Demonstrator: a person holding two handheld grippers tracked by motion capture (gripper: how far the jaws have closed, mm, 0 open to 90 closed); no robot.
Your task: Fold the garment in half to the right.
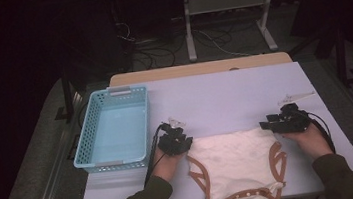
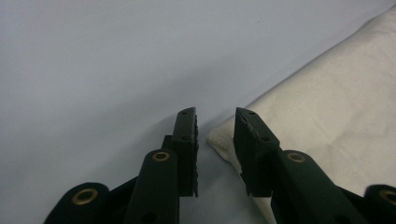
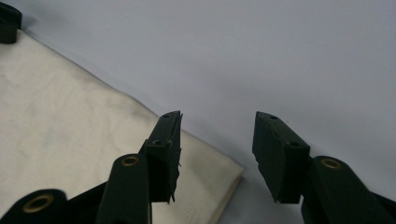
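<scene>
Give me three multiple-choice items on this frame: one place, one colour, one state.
1. Where does the light blue perforated plastic basket stand?
A. left of the cream baby bodysuit with brown trim
B. on top of the bodysuit
C. at the table's right edge

2. What colour is the bodysuit's trim?
A. green
B. brown
C. black

3. How is the left tool set against the bodysuit?
A. clamped on its middle
B. jaws apart at a corner of the cloth
C. inside the basket

Answers: 1 A, the high view shows the basket at the table's left, apart from the bodysuit. 2 B, brown bands edge the leg openings. 3 B, the left gripper view shows a gap between the jaws with the cloth corner in it.
</scene>
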